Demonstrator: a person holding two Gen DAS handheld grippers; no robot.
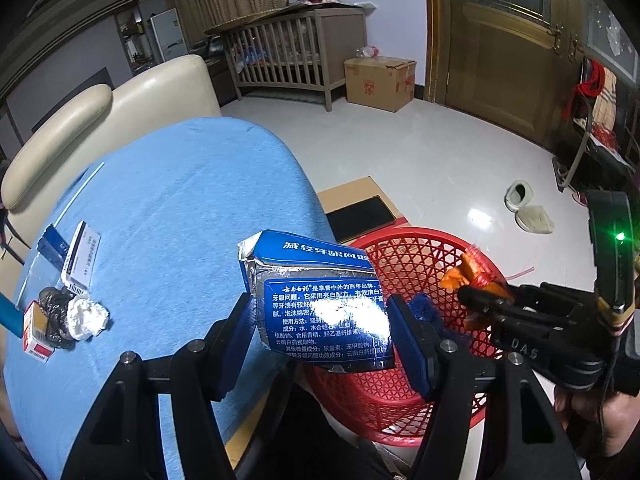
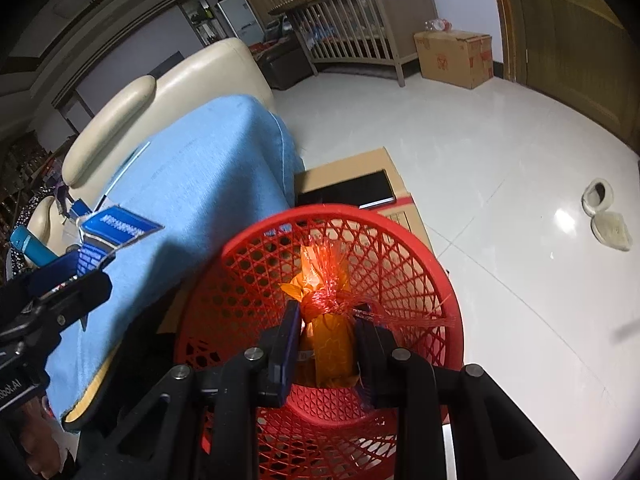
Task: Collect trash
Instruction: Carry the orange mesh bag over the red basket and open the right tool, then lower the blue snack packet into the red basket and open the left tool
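**Two pieces of trash carried to the basket**

I am at the drop-off step. My left claw [image 1: 320, 316] is clamped on a torn blue carton [image 1: 316, 296], which hangs between its pads, part over the blue surface [image 1: 180, 200] and part over the near rim of the red basket [image 1: 404, 248]. My right claw [image 2: 326, 328] grips an orange packet [image 2: 330, 340] wrapped in red netting, directly above the basket's mouth.

Next, I judge, each claw must let go over the opening; the left one needs to shift further right first, so the carton clears the rim.

The carton is crumpled, foil-lined, printed in white. Off to my left more trash [image 1: 68, 320] waits on the surface.
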